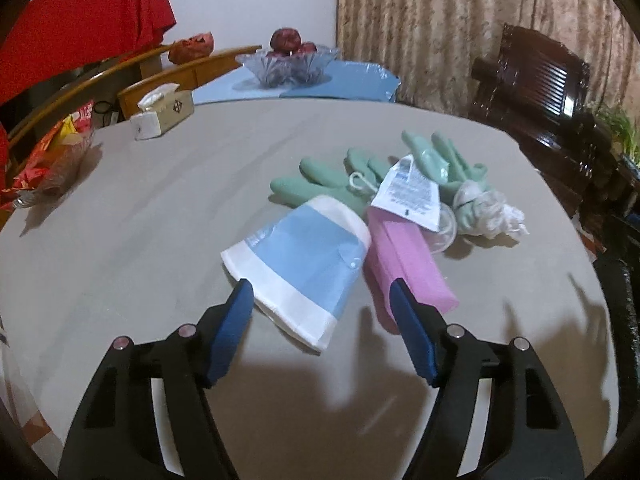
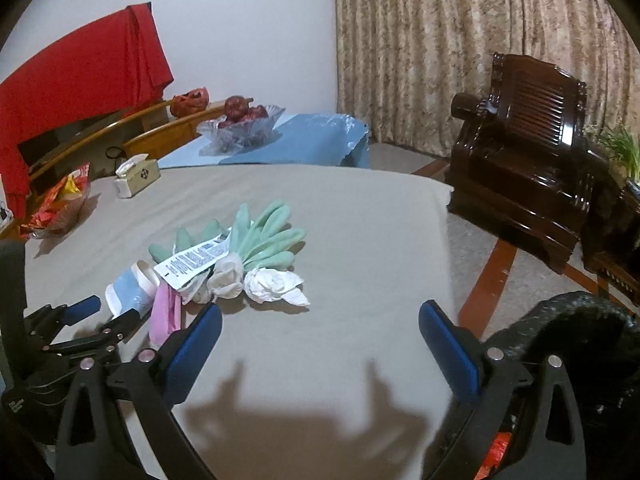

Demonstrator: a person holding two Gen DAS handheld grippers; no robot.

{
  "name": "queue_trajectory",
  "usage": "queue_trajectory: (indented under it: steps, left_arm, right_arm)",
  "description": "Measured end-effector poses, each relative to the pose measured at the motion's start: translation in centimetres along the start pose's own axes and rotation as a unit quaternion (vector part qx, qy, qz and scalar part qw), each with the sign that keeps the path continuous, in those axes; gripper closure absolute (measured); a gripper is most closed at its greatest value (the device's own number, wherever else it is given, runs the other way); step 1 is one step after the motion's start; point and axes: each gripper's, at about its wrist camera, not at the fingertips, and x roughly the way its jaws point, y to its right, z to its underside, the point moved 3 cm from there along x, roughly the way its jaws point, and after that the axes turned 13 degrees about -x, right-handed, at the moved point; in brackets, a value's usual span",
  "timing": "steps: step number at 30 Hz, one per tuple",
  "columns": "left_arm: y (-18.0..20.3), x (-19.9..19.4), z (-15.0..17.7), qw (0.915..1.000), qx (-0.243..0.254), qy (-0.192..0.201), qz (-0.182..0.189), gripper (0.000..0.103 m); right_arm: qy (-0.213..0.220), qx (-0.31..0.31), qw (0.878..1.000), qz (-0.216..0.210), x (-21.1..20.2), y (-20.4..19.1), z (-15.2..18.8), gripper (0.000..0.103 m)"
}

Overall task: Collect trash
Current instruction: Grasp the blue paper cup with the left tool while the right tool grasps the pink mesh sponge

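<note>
So my left gripper (image 1: 320,296) is sitting right at the pile, jaws apart with the blue-and-white pouch (image 1: 300,268) between the pads. I can't see either pad actually pressing on it, so I'm calling it released, not gripping. The right-hand pad covers part of the pink sleeve (image 1: 404,264) just beside the pouch.

The trash is all bunched in the middle of the grey table (image 1: 160,220): a printed paper label (image 1: 408,192) draped over the green gloves (image 1: 332,180), with a crumpled white tissue (image 1: 504,216) at the right end of the heap. There's something clear and plastic under the label, can't make out what.

My right gripper (image 2: 320,320) is wide open over bare tabletop, lower middle of its frame, nothing in it. From that view the pile sits centre-left, and the left gripper shows at lower left, partly cut off by the frame edge.

The tissue box (image 1: 160,112) is upper left.
</note>
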Motion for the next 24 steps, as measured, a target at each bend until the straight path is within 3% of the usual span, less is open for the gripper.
queue_trajectory:
  steps: [10, 13, 17, 24]
  left_arm:
    - [0.3, 3.0, -0.4, 0.9992, 0.009, -0.035, -0.019, 0.043]
    - [0.2, 3.1, -0.5, 0.999, 0.003, -0.034, -0.028, 0.056]
    - [-0.4, 2.8, -1.0, 0.9994, -0.015, -0.031, 0.0, 0.075]
    - [-1.3, 1.3, -1.5, 0.9989, -0.033, -0.019, 0.026, 0.083]
  right_arm:
    - [-0.014, -0.005, 1.0, -0.017, 2.7, -1.3, -0.2, 0.006]
    - [-0.015, -0.008, 0.999, -0.029, 3.0, -1.9, -0.3, 0.006]
    - [-0.014, -0.019, 0.999, -0.042, 3.3, -3.1, -0.6, 0.009]
    - [-0.018, -0.03, 0.997, -0.069, 3.7, -5.3, -1.0, 0.017]
